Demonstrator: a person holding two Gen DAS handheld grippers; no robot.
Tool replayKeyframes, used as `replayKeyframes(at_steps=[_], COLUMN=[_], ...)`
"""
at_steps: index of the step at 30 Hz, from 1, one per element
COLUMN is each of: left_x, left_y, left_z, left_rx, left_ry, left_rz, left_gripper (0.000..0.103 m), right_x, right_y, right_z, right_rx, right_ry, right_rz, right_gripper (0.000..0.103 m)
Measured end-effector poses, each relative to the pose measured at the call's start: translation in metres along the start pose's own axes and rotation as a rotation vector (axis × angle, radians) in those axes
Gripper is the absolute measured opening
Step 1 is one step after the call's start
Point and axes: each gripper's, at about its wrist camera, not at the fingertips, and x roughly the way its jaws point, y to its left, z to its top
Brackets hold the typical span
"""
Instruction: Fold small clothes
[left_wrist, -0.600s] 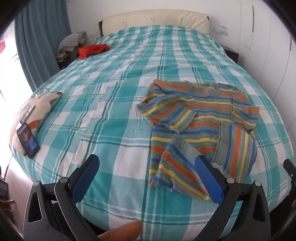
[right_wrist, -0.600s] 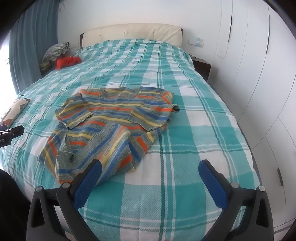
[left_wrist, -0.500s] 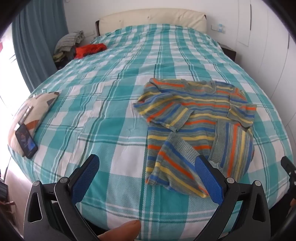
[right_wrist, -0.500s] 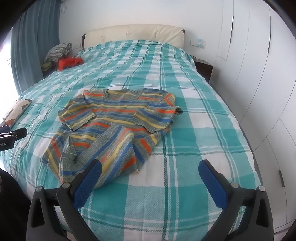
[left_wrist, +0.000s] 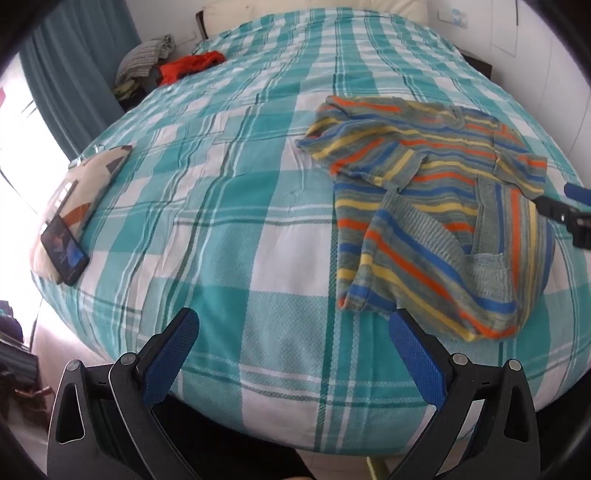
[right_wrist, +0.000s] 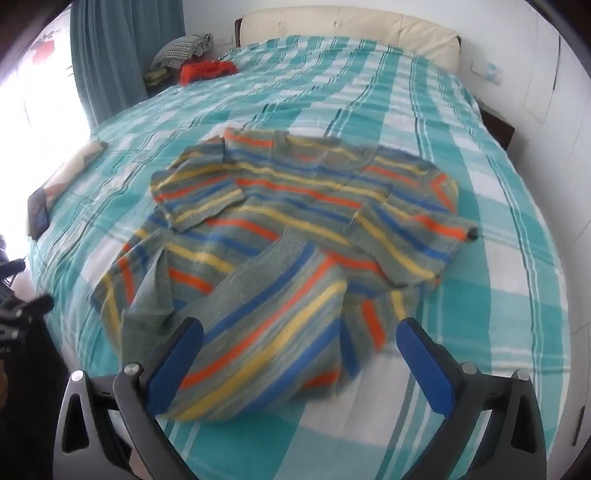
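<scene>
A striped sweater (right_wrist: 295, 236) lies rumpled on a bed covered by a teal and white checked bedspread (left_wrist: 229, 229).

In the right wrist view the sweater fills the middle of the frame, its neckline toward the top and its turned-up lower hem reaching down to the bottom centre. The right gripper (right_wrist: 299, 345) stands with its jaws wide apart and nothing clamped. The sweater's near hem shows in the gap between the two blue pads, the left pad overlapping the fabric's edge in the picture and the right pad (right_wrist: 424, 365) just beside the hem; whether either one touches the cloth cannot be told.

In the left wrist view the sweater sits in the right half of the frame. The left gripper (left_wrist: 291, 341) also has its jaws spread wide and empty, over bare bedspread at the bottom centre. Its right pad (left_wrist: 413, 354) lies just below the sweater's lower left corner; its left pad is well apart from the garment.

A cushion (left_wrist: 85, 192) with a phone (left_wrist: 64, 249) on it rests at the left edge of the bed. An orange cloth (left_wrist: 192, 64) sits at the upper left.
</scene>
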Motion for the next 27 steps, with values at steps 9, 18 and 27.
replayKeyframes(at_steps=[9, 18, 27], left_x=[0.004, 0.004, 0.009], left_y=[0.019, 0.03, 0.03], left_z=[-0.014, -0.023, -0.026], left_rx=[0.017, 0.0, -0.047], left_ry=[0.033, 0.018, 0.013], left_rz=[-0.062, -0.128, -0.166], left_gripper=[0.103, 0.103, 0.103], right_x=[0.086, -0.081, -0.106], right_y=[-0.013, -0.005, -0.056], right_z=[0.036, -0.058, -0.15], right_rx=[-0.028, -0.22, -0.069], right_ry=[0.238, 0.11, 0.265], right_rz=[0.1, 0.305, 0.051], right_gripper=[0.028, 0.009, 0.054])
